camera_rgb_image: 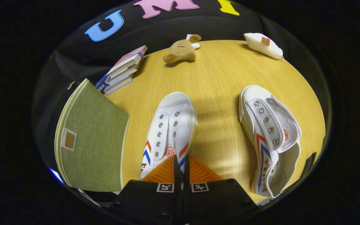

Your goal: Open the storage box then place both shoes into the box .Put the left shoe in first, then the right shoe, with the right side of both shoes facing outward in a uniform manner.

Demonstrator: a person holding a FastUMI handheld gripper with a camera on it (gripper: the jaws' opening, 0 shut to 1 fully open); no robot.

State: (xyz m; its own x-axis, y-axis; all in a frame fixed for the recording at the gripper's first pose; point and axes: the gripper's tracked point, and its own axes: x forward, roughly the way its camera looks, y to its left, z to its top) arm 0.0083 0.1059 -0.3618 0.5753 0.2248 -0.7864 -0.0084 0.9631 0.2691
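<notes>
Gripper view: the claw has its two fingers pressed together with no gap between them, gripping nothing. They hover over the heel end of the left shoe, which lies flat on the desk with its toe pointing to 12 o'clock. The right shoe lies well apart at 3 o'clock, tipped onto its side with the opening showing. The storage box, green fabric with its lid down, sits at 9 o'clock, just beside the left shoe.

Risks, as I judge them: the box is not yet opened, so grabbing a shoe now would break the order. The soft lid may slip from the fingers. The tipped right shoe could go in facing the wrong way. The books at 11 o'clock stand close behind the box and may block the lid's swing.
</notes>
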